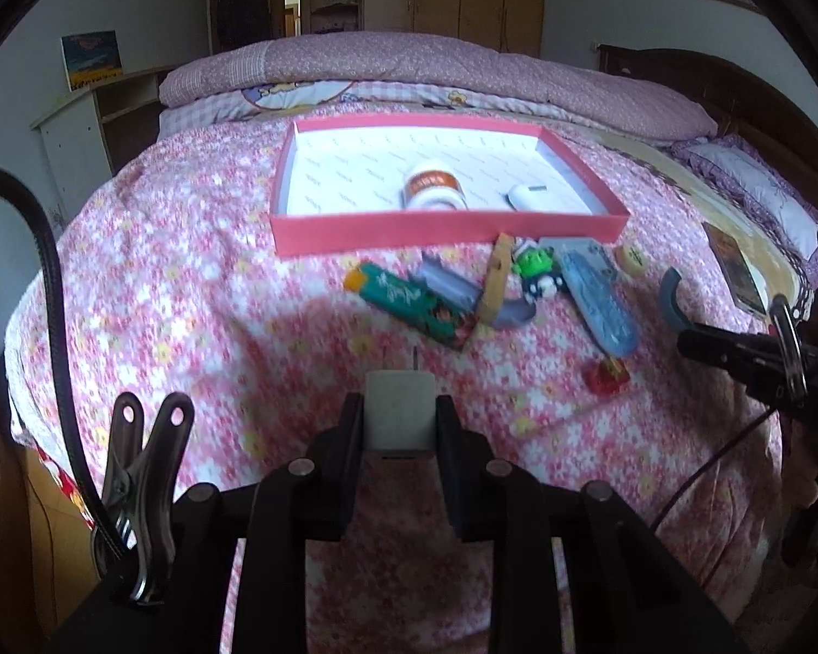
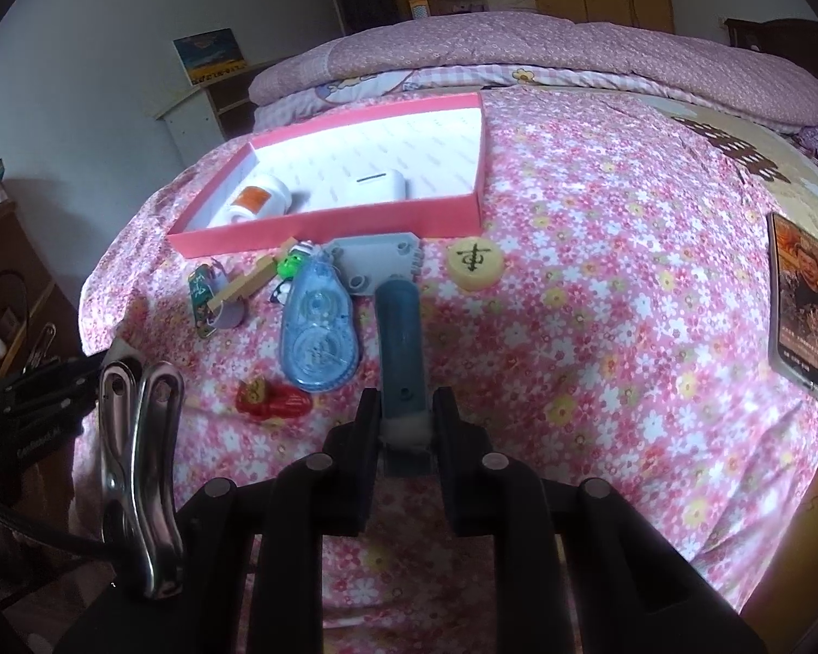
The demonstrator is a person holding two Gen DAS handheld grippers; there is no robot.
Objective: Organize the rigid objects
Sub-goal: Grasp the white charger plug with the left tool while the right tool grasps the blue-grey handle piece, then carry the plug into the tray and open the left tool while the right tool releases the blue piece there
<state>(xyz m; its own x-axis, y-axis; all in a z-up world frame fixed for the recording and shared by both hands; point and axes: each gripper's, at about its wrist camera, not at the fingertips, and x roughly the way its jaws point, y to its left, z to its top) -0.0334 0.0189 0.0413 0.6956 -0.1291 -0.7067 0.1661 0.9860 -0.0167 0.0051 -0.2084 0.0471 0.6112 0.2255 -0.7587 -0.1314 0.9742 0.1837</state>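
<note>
Left wrist view: left gripper [image 1: 400, 414] clamped on a white charger [image 1: 399, 409], above the flowered bedspread [image 1: 191, 283]; right gripper [image 2: 406, 419] clamped on a grey-blue curved piece [image 2: 401, 349]; pink tray [image 2: 349, 220] at far side holds a bottle [image 2: 256, 201] and a white case [image 2: 365, 188]

Daylight is falling evenly across the floral bedspread [image 1: 191, 283].
Fisheye bending is darkening the corners; slight blur is softening everything, with soft shadows lying in the foreground.

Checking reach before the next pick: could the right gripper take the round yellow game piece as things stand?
Probably not yet. The right gripper is shut on a grey-blue curved piece. The yellow game piece lies uncovered on the bedspread ahead, otherwise unobstructed.
</note>
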